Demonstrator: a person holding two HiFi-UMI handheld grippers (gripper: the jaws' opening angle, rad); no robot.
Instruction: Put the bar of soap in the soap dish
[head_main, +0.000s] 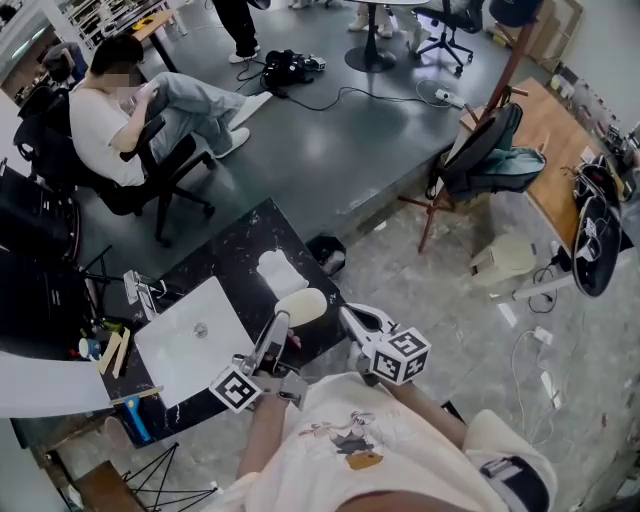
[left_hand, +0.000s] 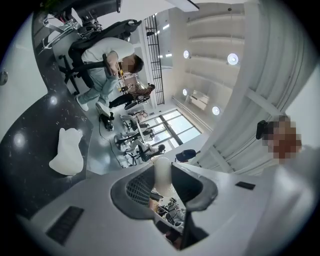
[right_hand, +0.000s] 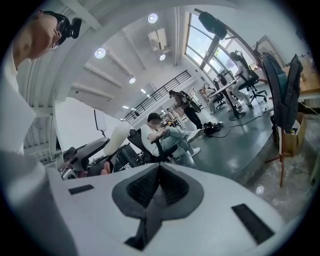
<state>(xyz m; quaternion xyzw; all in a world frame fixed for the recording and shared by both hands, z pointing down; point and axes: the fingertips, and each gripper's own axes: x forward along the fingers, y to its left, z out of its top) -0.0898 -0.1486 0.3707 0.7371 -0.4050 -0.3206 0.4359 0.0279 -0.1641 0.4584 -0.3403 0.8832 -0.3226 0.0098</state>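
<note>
A cream oval bar of soap (head_main: 302, 305) is held in the air over the black marble counter (head_main: 230, 250), with my left gripper (head_main: 285, 320) shut on it. In the left gripper view the soap (left_hand: 162, 175) stands upright between the pads of the left gripper (left_hand: 162, 167). The white soap dish (head_main: 281, 272) lies on the counter just beyond the soap, and is also seen as a white soap dish (left_hand: 67, 151) to the left. My right gripper (head_main: 345, 312) hovers right of the soap. Its jaws (right_hand: 159, 172) are shut on nothing.
A white sink basin (head_main: 190, 345) with a faucet (head_main: 140, 290) fills the counter's left part. A person sits on an office chair (head_main: 110, 110) beyond the counter. A coat stand with a bag (head_main: 490, 150) and floor cables (head_main: 540, 350) lie to the right.
</note>
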